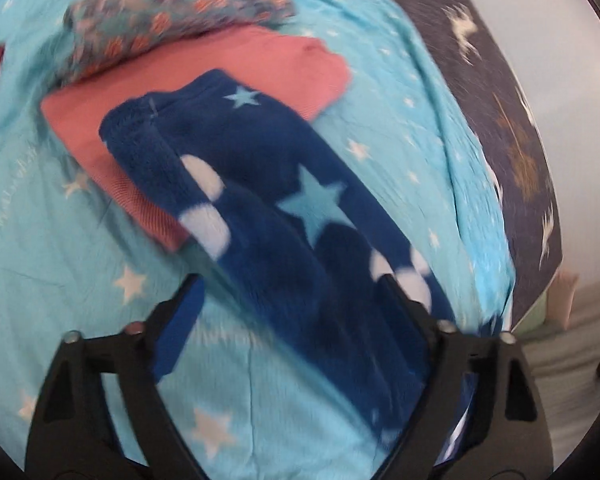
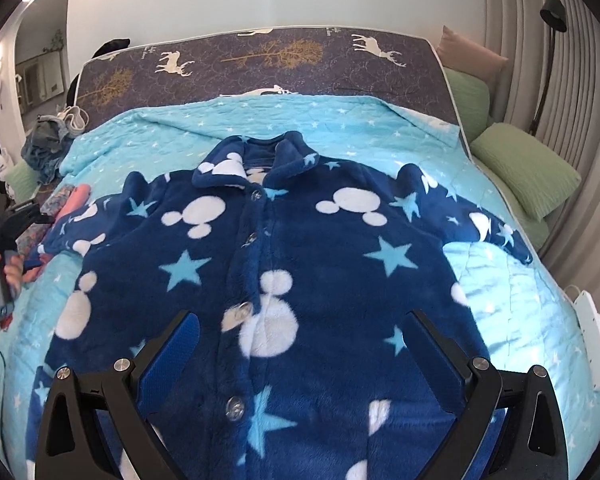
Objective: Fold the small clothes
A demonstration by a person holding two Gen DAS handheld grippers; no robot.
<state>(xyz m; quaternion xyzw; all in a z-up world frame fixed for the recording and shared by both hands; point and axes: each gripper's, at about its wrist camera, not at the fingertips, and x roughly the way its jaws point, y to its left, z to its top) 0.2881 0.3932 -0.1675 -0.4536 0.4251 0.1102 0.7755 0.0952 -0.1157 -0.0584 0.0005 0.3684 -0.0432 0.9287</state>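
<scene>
1. Fingers of the right gripper (image 2: pixel 300 344) stand wide apart, gripping nothing, low over the blue fleece jacket (image 2: pixel 284 264), which lies spread front-up, buttoned, mid-frame on the turquoise blanket (image 2: pixel 520 280).
2. Left gripper (image 1: pixel 292 300) is likewise spread, one sleeve (image 1: pixel 284 216) running between its fingers; contact is too blurred to judge.
3. Folding looks barely begun; that sleeve probably needs pinching and carrying across the chest.
4. Folded clothes (image 1: pixel 300 60) sit upper left.
</scene>
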